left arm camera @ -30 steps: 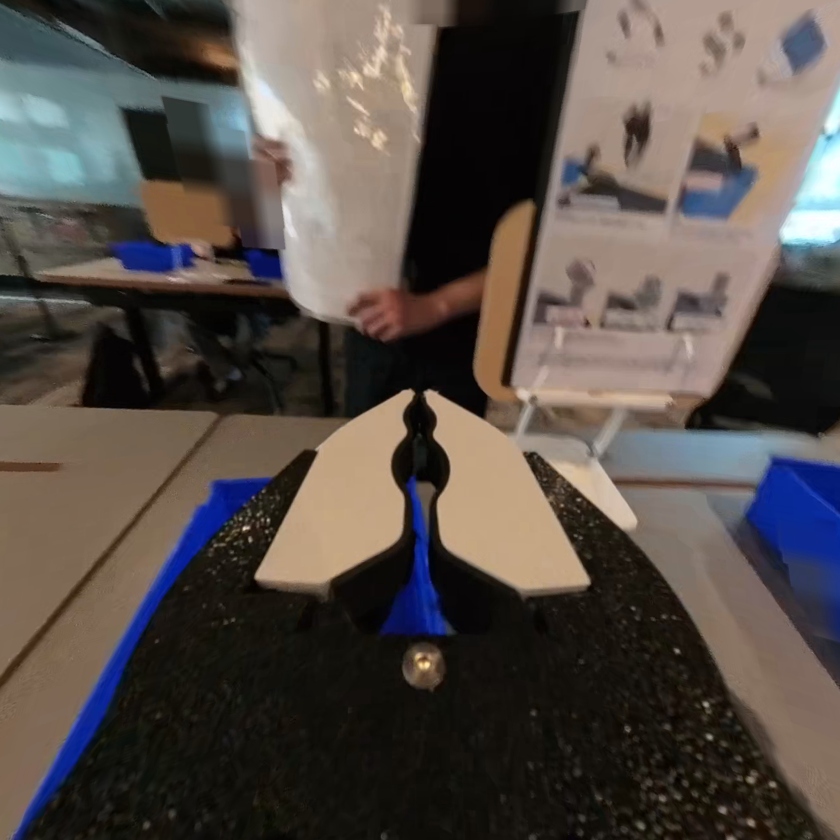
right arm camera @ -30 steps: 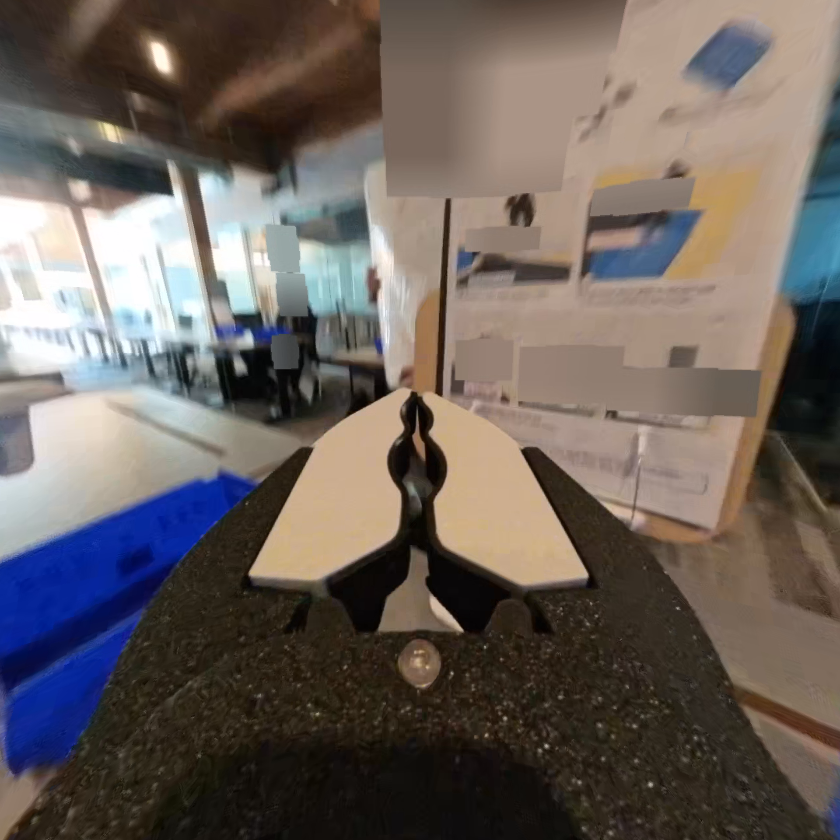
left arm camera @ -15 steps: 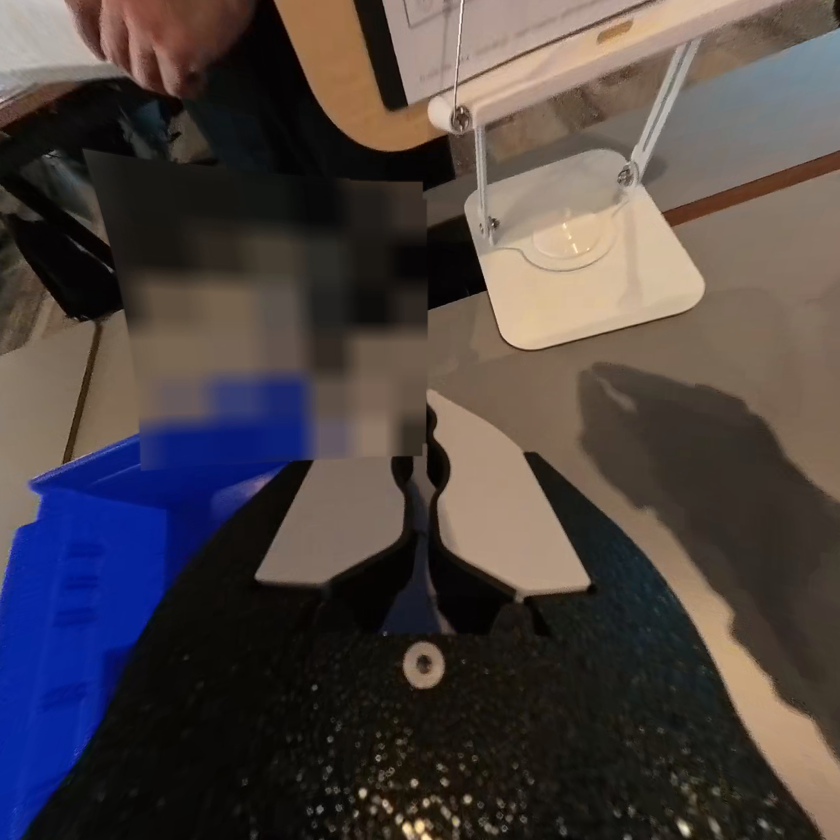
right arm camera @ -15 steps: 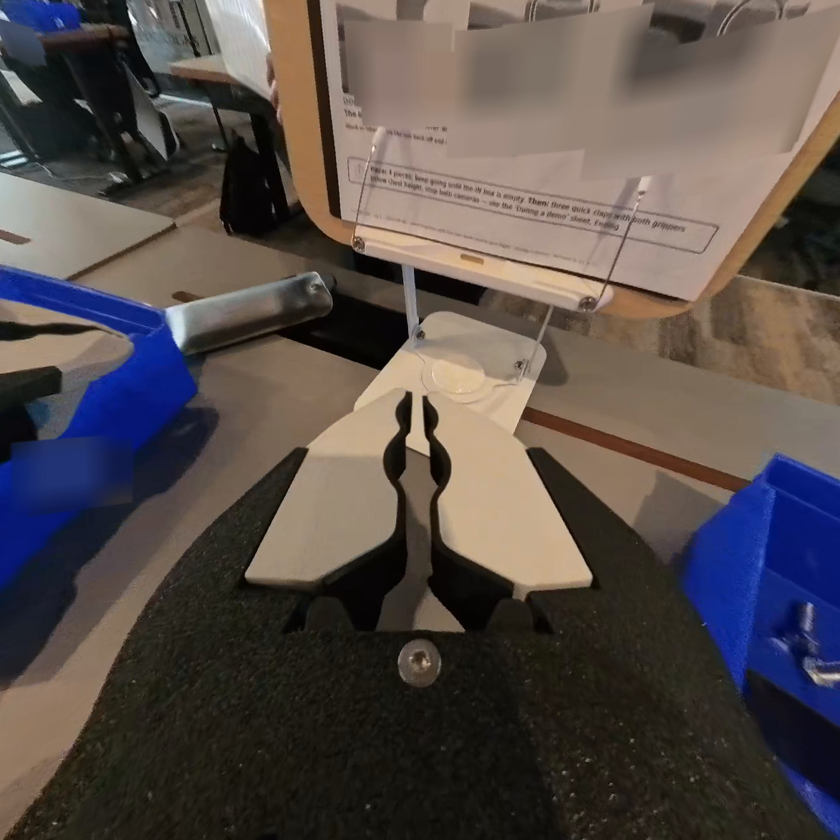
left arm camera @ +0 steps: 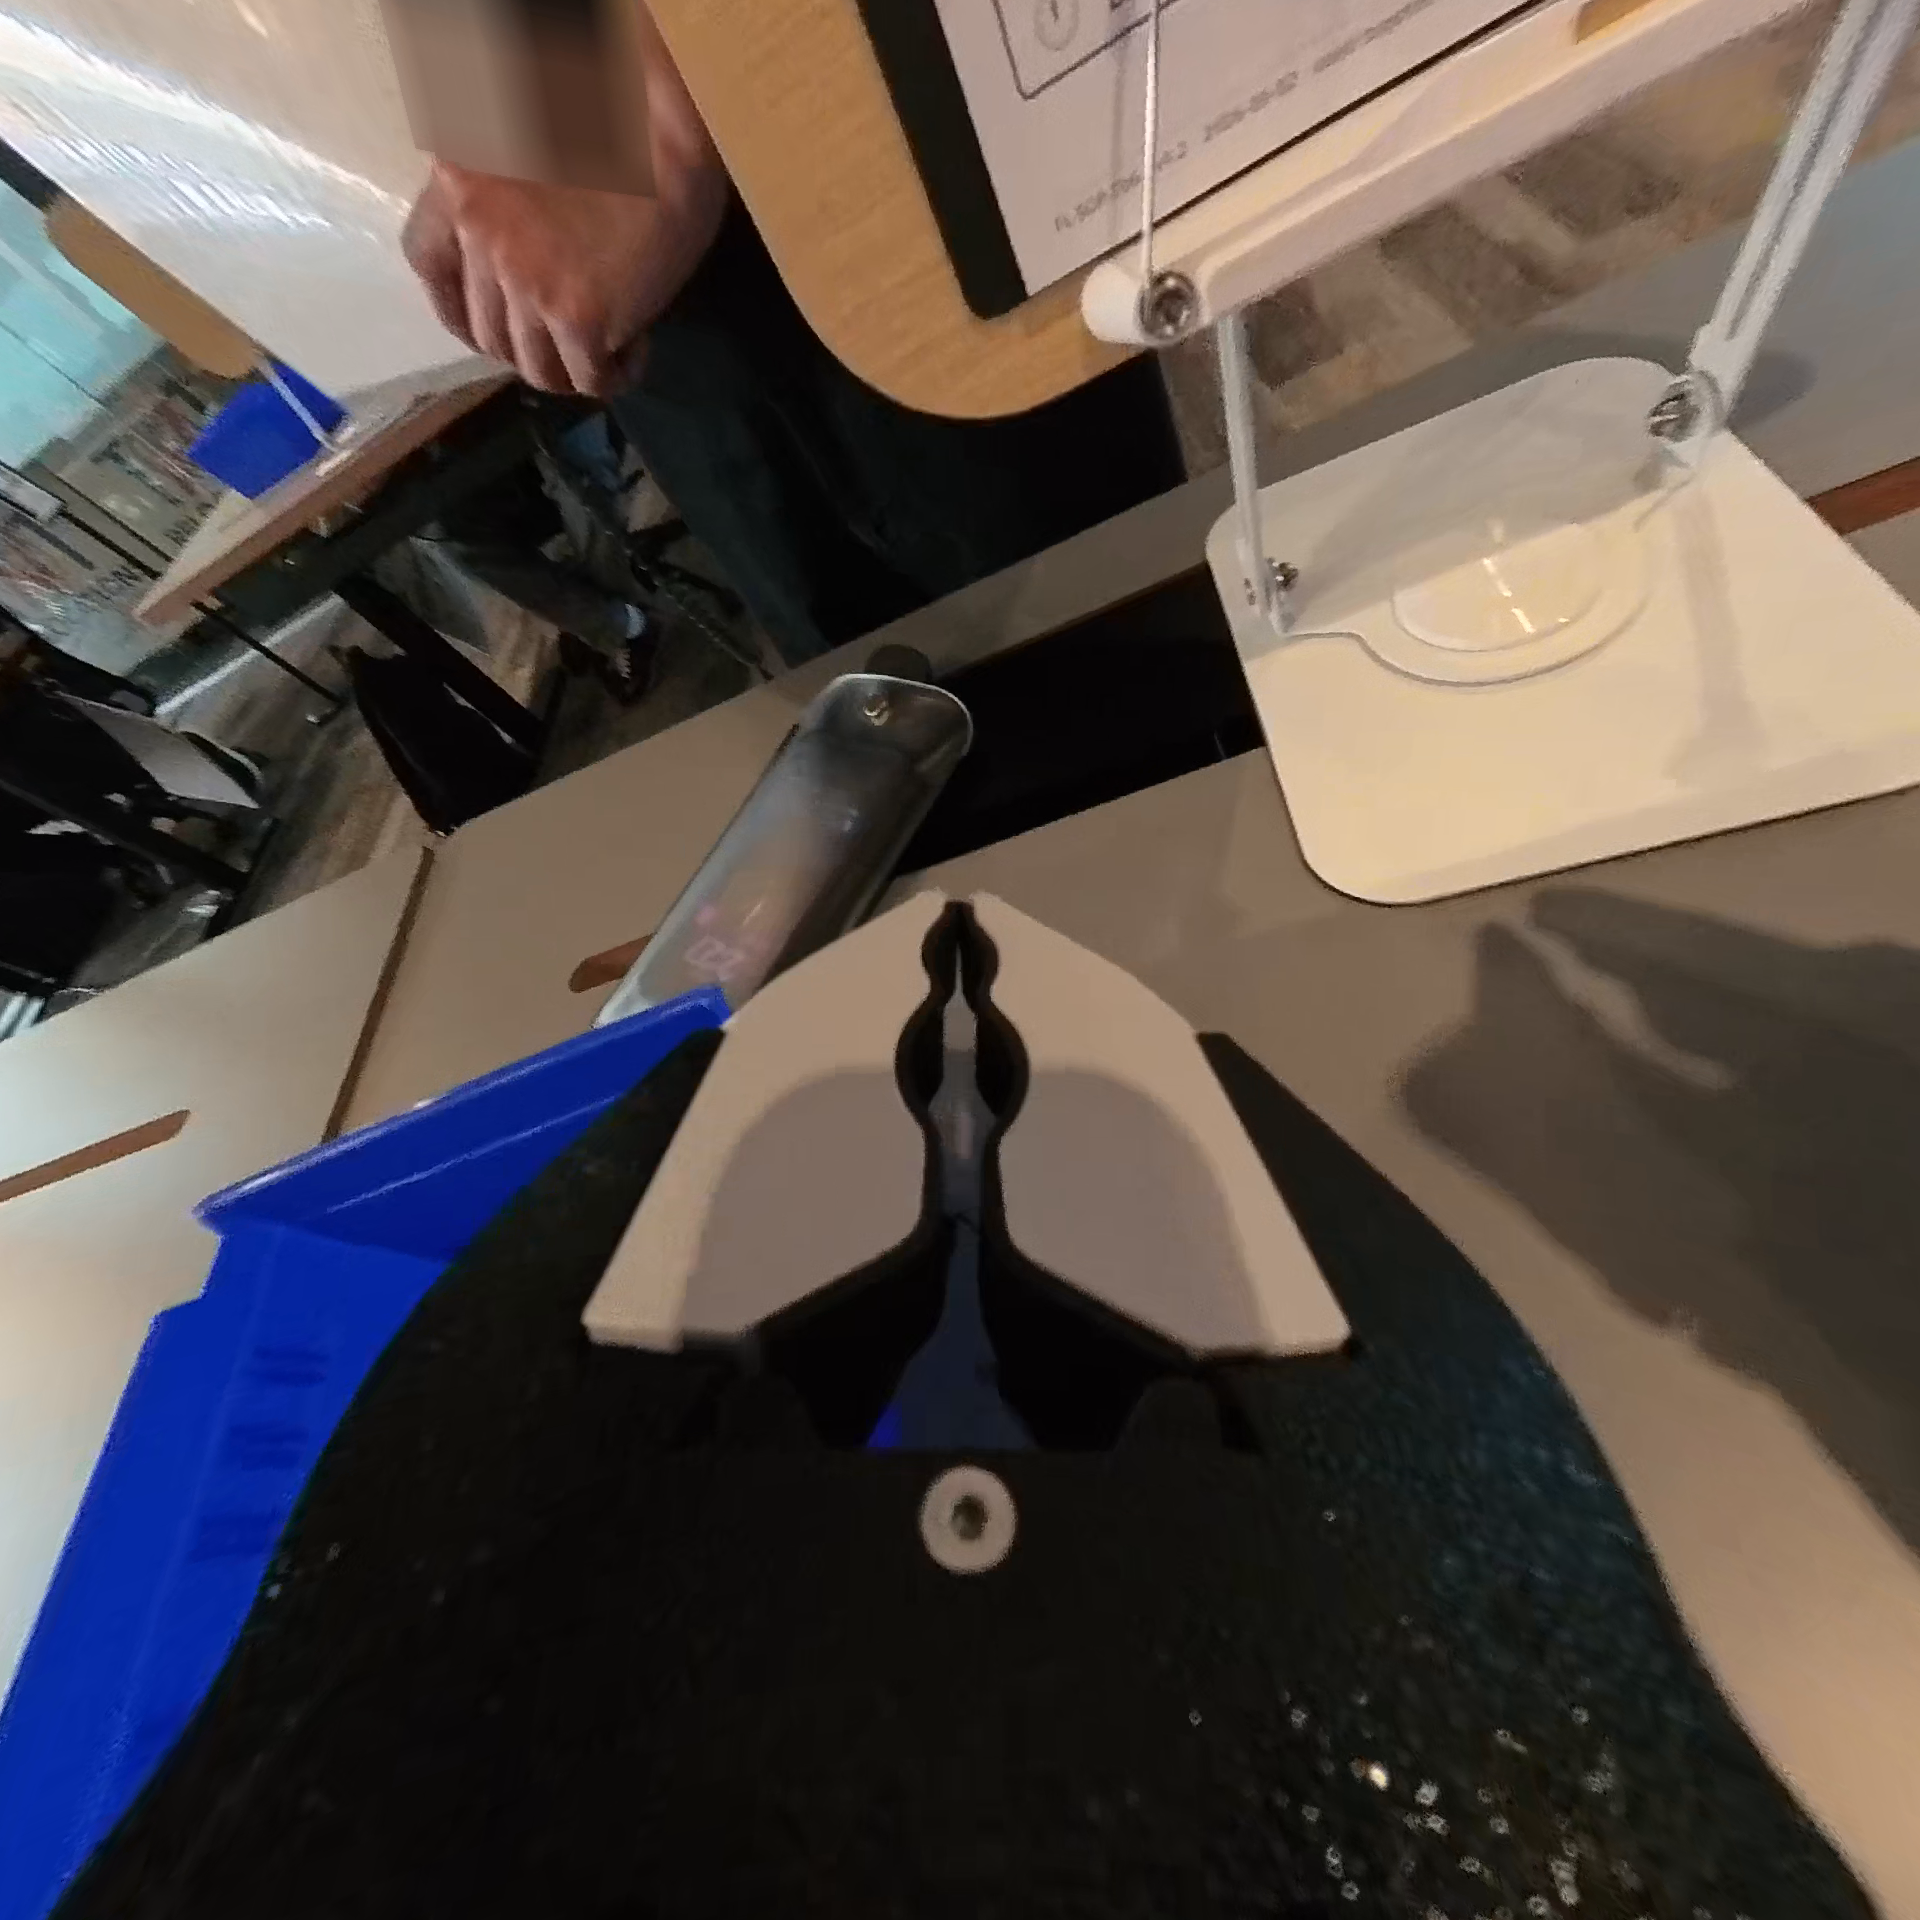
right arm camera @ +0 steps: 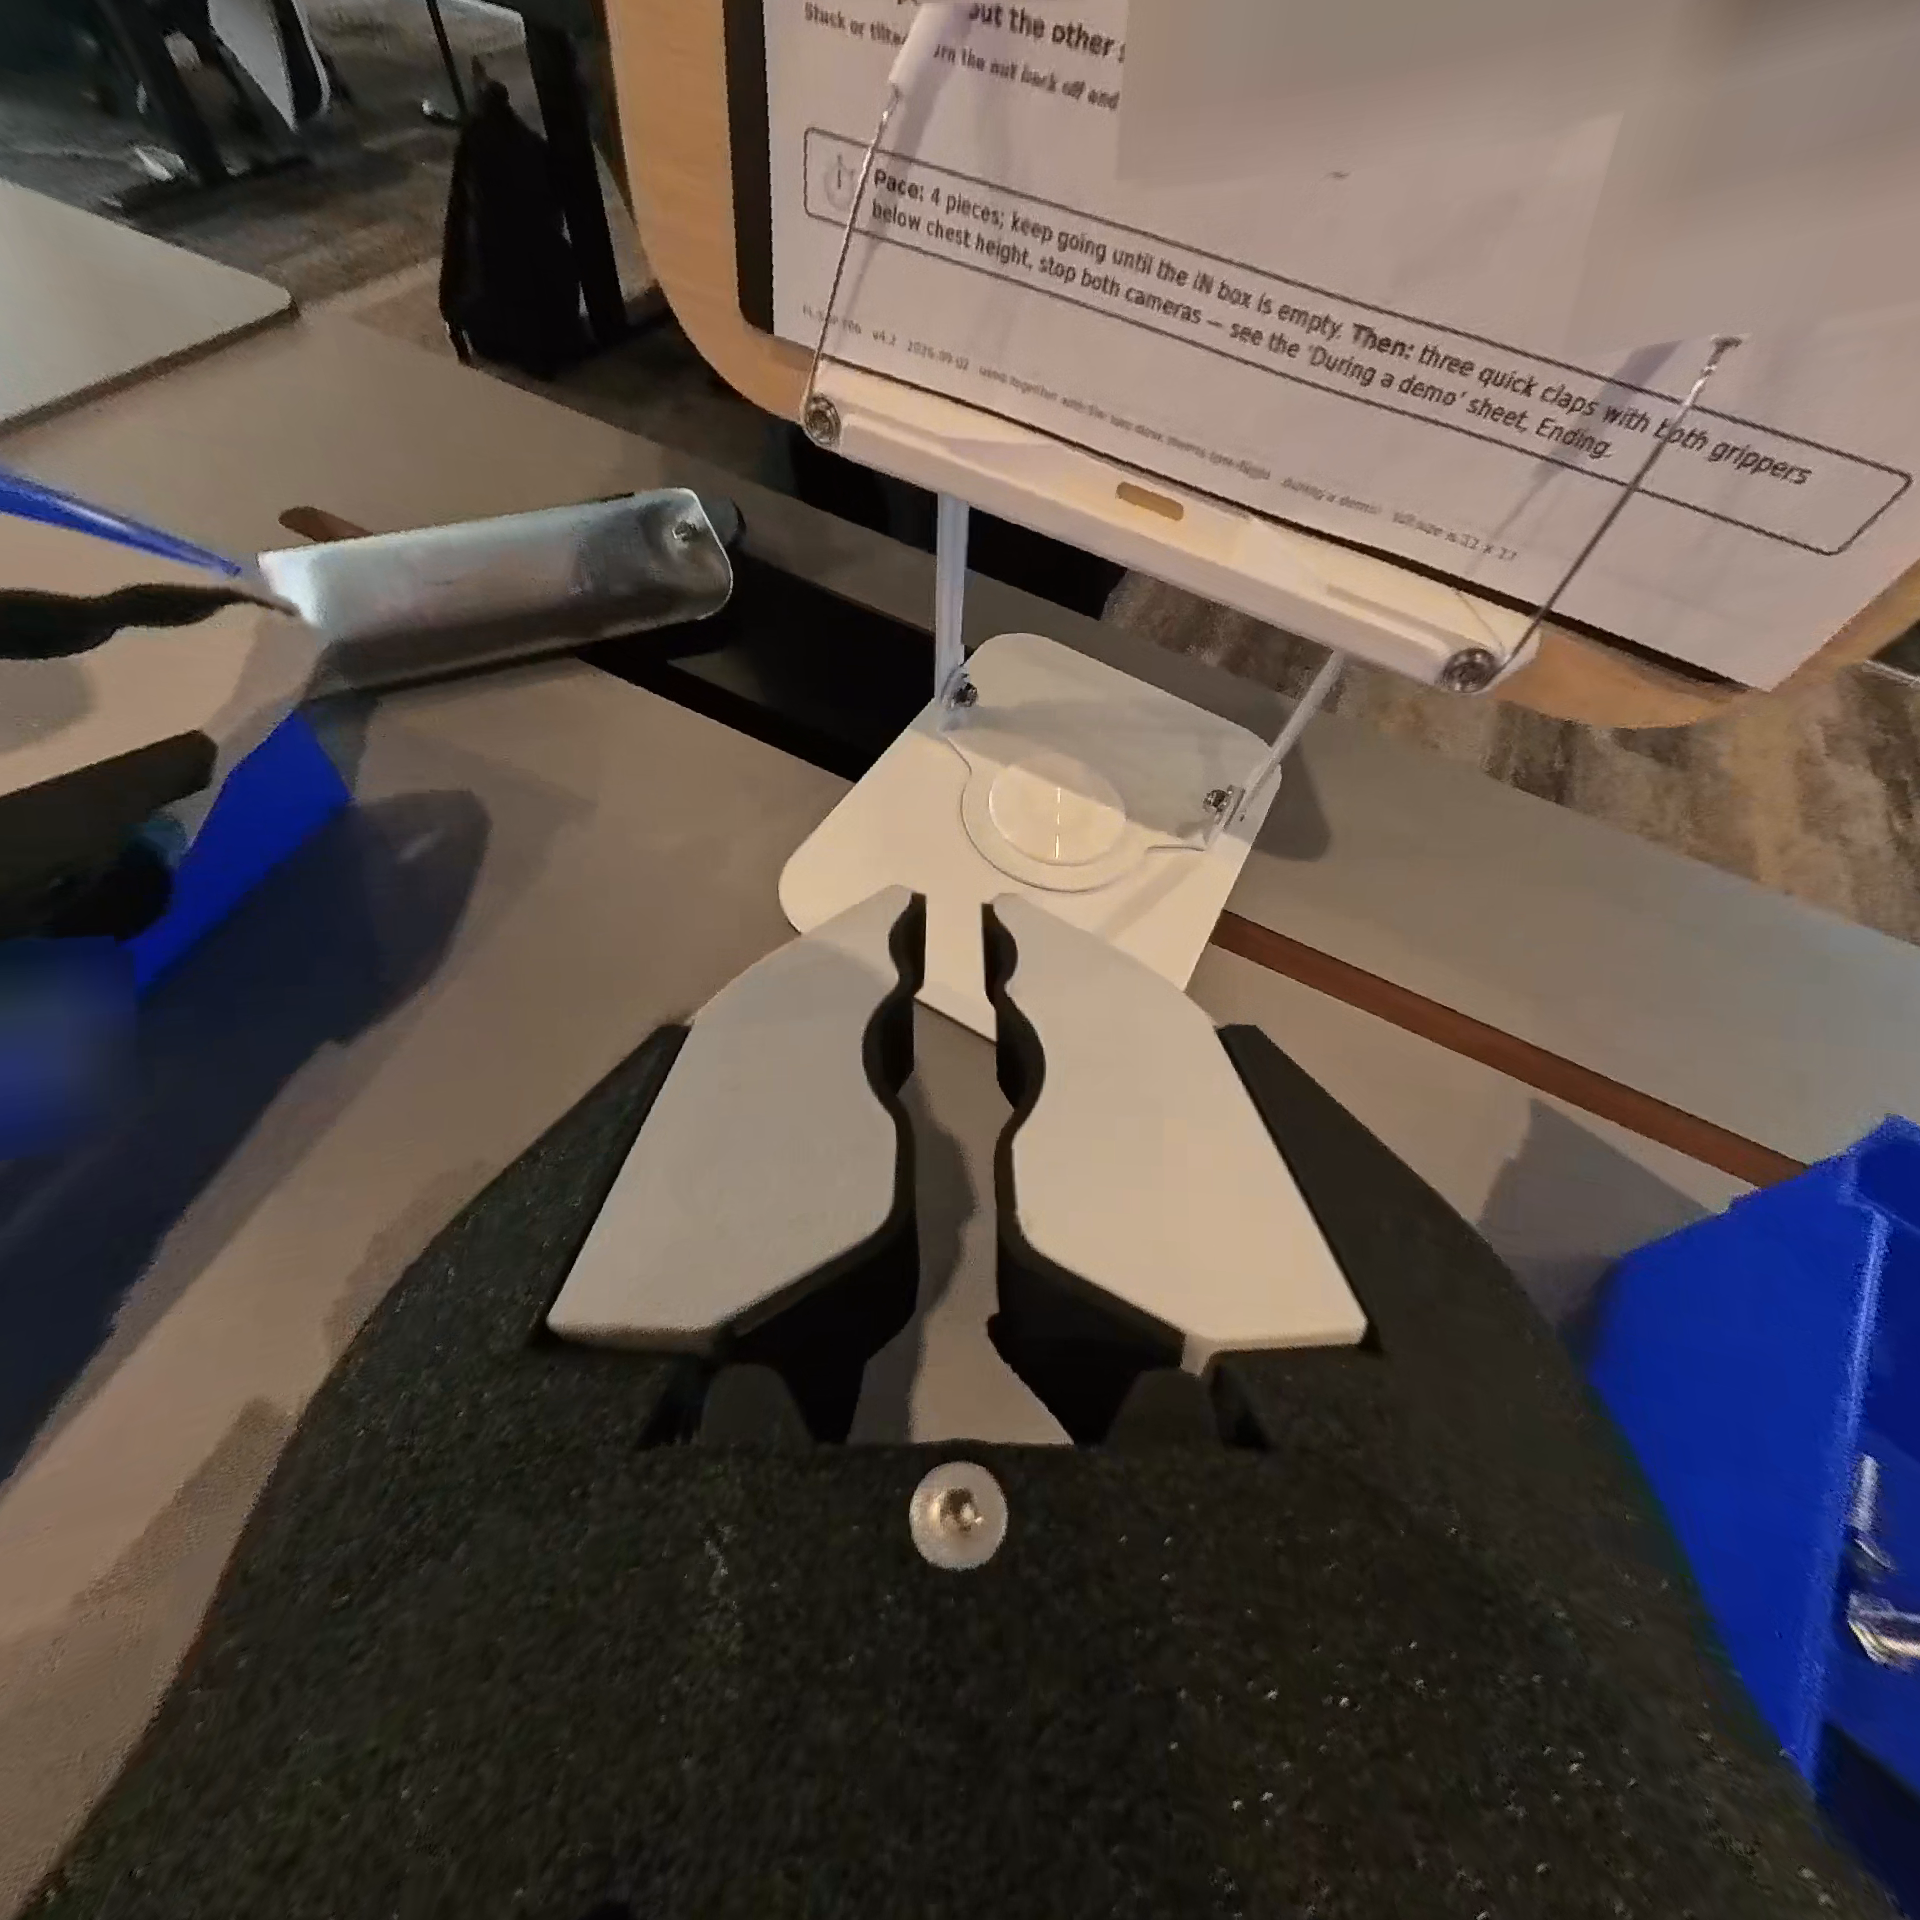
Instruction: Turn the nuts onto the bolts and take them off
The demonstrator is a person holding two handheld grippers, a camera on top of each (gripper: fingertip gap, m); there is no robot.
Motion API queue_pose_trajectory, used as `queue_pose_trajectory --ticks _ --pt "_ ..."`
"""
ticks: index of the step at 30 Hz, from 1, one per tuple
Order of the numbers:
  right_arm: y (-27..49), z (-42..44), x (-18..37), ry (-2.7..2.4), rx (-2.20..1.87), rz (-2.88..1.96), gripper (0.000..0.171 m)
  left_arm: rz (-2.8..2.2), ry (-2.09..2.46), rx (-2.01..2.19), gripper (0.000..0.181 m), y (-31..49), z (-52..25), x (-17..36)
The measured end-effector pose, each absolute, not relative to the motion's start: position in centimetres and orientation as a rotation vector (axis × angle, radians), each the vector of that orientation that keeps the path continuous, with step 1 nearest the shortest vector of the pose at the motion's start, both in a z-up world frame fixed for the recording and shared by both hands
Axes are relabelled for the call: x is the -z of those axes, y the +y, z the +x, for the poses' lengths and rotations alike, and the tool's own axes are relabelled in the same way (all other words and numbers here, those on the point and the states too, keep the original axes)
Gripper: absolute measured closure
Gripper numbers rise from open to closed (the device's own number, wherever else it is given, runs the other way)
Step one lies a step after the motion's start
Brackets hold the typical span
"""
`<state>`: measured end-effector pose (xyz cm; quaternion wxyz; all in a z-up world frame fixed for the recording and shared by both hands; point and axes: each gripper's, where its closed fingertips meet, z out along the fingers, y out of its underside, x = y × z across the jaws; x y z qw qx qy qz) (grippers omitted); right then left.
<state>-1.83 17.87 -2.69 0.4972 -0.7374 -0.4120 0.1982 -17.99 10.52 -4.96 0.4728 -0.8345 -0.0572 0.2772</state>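
Note:
My left gripper is shut and empty, held over the near corner of a blue bin on the left; what lies in that bin is hidden. My right gripper is open by a narrow gap and empty, above the grey table. A second blue bin stands at the right edge of the right wrist view with a few shiny metal bolts in it. No nut or bolt is near either gripper.
A white stand base with a wooden instruction board stands ahead; the base also shows in the left wrist view. A metal plate bridges a gap between tables. A person's hand is beyond the table. My hands' fingertips stand some 20 centimetres from each other.
Both views have tipped down from the room to the table and moved closer. The right gripper's fingers have parted from shut to a narrow gap. The left stays shut.

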Motion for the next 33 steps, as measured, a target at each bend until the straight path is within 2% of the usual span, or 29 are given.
queue_pose_trajectory --ticks 9,14,16,21,27,33 --pt "18.4 -1.1 3.3 -1.004 -0.365 -1.82 0.153 -1.955 -0.141 -0.741 0.181 11.5 -19.1 5.5" --pt "20.2 1.0 3.3 -0.952 -0.118 -1.818 0.145 -1.896 -0.05 -0.554 0.181 12.1 -16.0 3.7" --pt "21.2 1.8 3.3 -0.926 -0.021 -1.789 0.149 -1.898 0.066 -0.456 0.181 12.1 -13.6 2.7" --pt "23.1 3.9 3.8 -0.863 0.125 -1.739 0.171 -1.893 0.311 -0.217 0.181 10.3 -7.7 0.0" --pt "23.8 4.7 4.6 -0.844 0.136 -1.764 0.171 -1.709 0.589 0.241 0.181 6.9 1.6 -4.6" --pt "24.2 5.0 4.7 -0.832 0.213 -1.758 0.171 -1.597 0.759 0.352 0.181 4.8 7.0 -5.2"
